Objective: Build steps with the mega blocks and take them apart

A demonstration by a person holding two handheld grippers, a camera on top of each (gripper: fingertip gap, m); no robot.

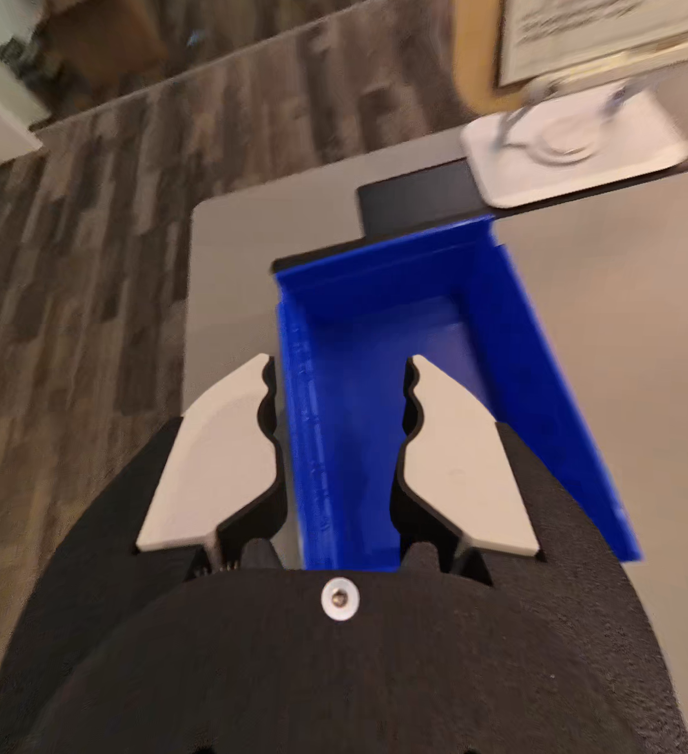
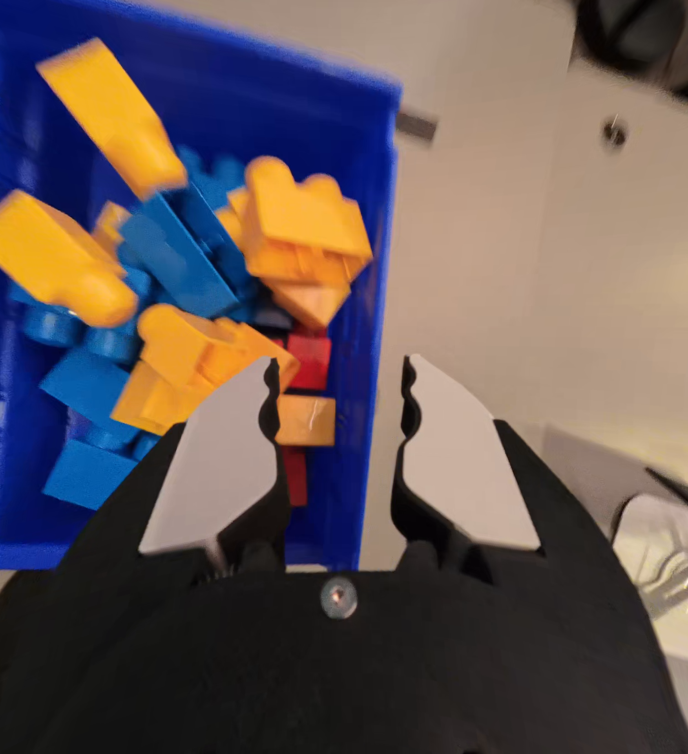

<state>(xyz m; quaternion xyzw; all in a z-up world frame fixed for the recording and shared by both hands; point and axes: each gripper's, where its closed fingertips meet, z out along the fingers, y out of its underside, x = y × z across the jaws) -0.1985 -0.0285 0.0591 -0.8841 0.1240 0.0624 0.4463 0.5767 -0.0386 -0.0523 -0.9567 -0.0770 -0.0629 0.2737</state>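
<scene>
A blue plastic bin (image 1: 538, 367) stands on the grey table (image 1: 244, 253). In the left wrist view its visible inside shows no blocks. My left gripper (image 1: 340, 361) is open and straddles the bin's left wall, one finger outside and one inside. In the right wrist view the bin (image 2: 252, 102) holds a blurred heap of yellow blocks (image 2: 305, 220), blue blocks (image 2: 179, 253) and red blocks (image 2: 309, 359). My right gripper (image 2: 339, 361) is open and straddles the bin's right wall, its left finger over the blocks and its right finger outside.
A black flat plate (image 1: 415, 204) lies beyond the bin, with a white flat base (image 1: 570, 151) on its far end. The table edge and patterned carpet (image 1: 89, 285) are to the left. A white object with metal parts (image 2: 680, 571) sits at the right. There is about 80 cm between the tips of the two grippers.
</scene>
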